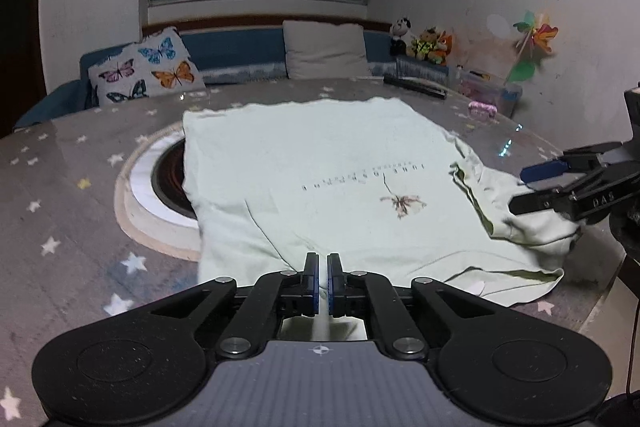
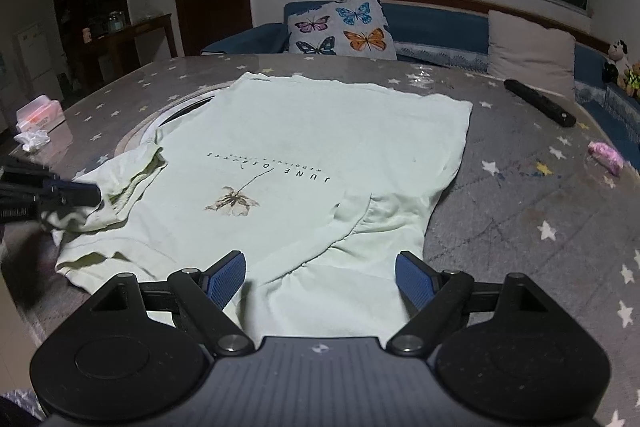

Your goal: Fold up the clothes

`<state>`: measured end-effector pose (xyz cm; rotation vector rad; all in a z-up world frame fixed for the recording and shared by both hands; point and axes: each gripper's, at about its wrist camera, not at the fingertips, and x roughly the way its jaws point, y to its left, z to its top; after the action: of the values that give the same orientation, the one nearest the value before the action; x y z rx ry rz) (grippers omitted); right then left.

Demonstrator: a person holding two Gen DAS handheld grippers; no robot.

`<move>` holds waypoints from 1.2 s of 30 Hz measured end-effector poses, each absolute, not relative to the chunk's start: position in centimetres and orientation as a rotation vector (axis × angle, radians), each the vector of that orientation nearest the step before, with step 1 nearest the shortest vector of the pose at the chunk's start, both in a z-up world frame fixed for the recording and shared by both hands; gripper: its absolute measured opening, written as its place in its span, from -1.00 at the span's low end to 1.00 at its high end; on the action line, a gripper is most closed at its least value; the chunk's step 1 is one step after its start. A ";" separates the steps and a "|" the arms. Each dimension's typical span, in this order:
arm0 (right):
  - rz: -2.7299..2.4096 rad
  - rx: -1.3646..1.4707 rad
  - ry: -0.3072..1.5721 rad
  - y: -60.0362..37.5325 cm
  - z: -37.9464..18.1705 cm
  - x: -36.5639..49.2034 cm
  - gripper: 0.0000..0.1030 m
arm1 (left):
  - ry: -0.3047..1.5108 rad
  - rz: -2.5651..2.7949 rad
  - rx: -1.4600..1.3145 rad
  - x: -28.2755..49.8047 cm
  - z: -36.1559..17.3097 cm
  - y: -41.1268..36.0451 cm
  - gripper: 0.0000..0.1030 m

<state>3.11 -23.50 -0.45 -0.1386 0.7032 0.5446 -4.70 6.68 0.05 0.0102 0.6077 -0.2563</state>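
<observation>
While pinched, shirt (image 1: pixel 320 171) sleeve fills left claw (image 1: pixel 323 259).

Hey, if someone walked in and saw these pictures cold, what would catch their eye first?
Most likely the pale green T-shirt spread across the star-patterned table, its flower print and lettering facing up. Next, the two grippers at its near edge: the left gripper shut on a fold of fabric, the right gripper open over one sleeve. Behind the table, a butterfly cushion leans on the blue sofa.
</observation>
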 end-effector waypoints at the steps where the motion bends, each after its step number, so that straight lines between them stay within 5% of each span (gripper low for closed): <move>1: 0.551 -0.142 0.702 -23.6 -0.3 2.8 0.62 | 0.612 -0.251 0.011 -4.7 0.0 6.9 -0.91; 8: 0.637 -0.194 0.698 -23.8 -0.4 0.1 0.52 | 0.667 -0.253 0.028 -5.1 -0.8 7.3 -0.86; 16: 0.726 -0.253 0.741 -23.8 -0.7 -1.8 0.48 | 0.663 -0.267 0.080 -7.0 -0.3 7.7 -0.48; 21: 0.720 -0.298 0.769 -24.3 -0.8 -2.1 0.41 | 0.673 -0.285 0.167 -8.1 -0.3 7.8 -0.45; 28: 0.707 -0.354 0.770 -25.0 -0.4 -2.4 0.35 | 0.683 -0.331 0.269 -9.3 -0.7 7.5 -0.17; 36: 0.670 -0.388 0.782 -24.7 -1.2 -1.6 0.16 | 0.673 -0.341 0.394 -9.0 -1.7 6.8 -0.12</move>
<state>-1.60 -24.71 -1.25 -0.3875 0.7817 0.6703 -8.99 6.78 -1.67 0.3945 0.6730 -0.3412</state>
